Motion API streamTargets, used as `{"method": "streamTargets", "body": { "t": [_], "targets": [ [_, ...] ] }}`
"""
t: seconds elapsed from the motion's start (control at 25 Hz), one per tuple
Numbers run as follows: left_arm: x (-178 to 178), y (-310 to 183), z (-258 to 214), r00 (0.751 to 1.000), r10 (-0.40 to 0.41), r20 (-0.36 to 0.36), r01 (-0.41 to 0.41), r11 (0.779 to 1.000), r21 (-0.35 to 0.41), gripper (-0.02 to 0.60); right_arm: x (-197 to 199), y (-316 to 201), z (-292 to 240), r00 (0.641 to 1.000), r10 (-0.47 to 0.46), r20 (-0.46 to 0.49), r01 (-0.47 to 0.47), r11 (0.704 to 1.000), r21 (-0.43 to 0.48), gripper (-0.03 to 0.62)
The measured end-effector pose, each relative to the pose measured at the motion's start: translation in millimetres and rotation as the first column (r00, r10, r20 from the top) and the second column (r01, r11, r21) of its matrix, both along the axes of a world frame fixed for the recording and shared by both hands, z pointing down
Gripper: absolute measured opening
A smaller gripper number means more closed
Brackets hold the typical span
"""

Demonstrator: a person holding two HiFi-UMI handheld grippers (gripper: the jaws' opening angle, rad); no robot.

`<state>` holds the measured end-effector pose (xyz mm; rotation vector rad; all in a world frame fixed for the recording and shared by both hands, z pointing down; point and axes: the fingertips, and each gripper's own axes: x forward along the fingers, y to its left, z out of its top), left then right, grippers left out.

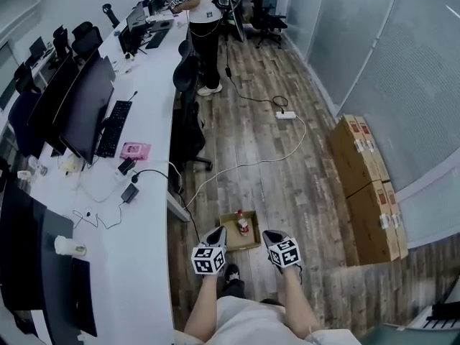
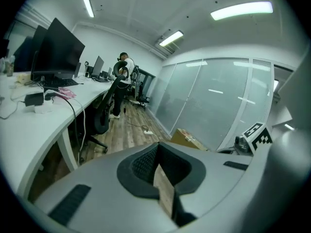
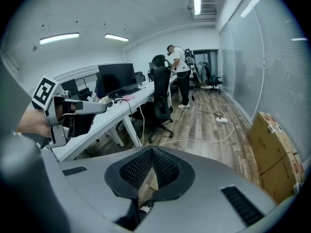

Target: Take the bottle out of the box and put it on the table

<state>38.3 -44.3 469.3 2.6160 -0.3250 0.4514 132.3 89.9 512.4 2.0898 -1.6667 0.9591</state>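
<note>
1. The left gripper [image 1: 218,233] and the right gripper [image 1: 271,234] are held side by side over the wooden floor [image 1: 287,171], in front of the person's knees.
2. In the left gripper view the jaws are seen with their tips together; nothing is clamped.
3. In the right gripper view the jaws are likewise closed tip to tip and hold nothing.
4. The bottle [image 1: 243,225], with red on it, is seen inside a small open cardboard box [image 1: 250,241] on the floor, just beyond both grippers and between them.
5. The box is placed near the end of the long white table [image 1: 152,113], on which monitors [image 1: 86,110] and a keyboard [image 1: 115,128] are set.
6. Stacked cartons [image 1: 366,185] are noted along the right wall.
</note>
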Motion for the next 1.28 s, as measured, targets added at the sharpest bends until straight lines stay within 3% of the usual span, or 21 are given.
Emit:
{"method": "streamTargets", "body": {
  "t": [0.16,0.32,0.56,0.92,1.16,1.28],
  "targets": [
    [22.4,-35.1,6.9,0.999,-0.019,-0.028,0.018,0.999,-0.041,0.012,22.4,-37.5,1.6,0.999,-0.003,0.041,0.003,1.0,0.008,0.038],
    [35.8,-50.9,29.1,1.0,-0.019,0.008,0.019,0.998,-0.054,0.012,42.8,-57.2,18.7,0.996,-0.084,0.005,0.084,0.993,-0.08,0.038],
    [53.3,-74.8,81.1,0.996,-0.053,0.069,0.058,0.996,-0.072,0.012,78.2,-85.2,67.5,0.971,-0.236,-0.025,0.226,0.952,-0.206,0.04],
    [69.9,-94.9,144.5,0.973,-0.151,0.176,0.17,0.98,-0.102,0.012,123.6,-165.6,118.3,0.893,-0.45,-0.009,0.432,0.863,-0.26,0.04],
    [102.0,-96.4,194.5,0.961,-0.159,0.227,0.184,0.978,-0.097,0.012,142.9,-200.9,175.3,0.863,-0.505,0.027,0.492,0.826,-0.275,0.04],
    [121.3,-107.7,223.5,0.961,-0.176,0.215,0.198,0.976,-0.085,0.012,164.8,-221.4,219.4,0.868,-0.497,0.015,0.482,0.834,-0.27,0.04]
  ]
}}
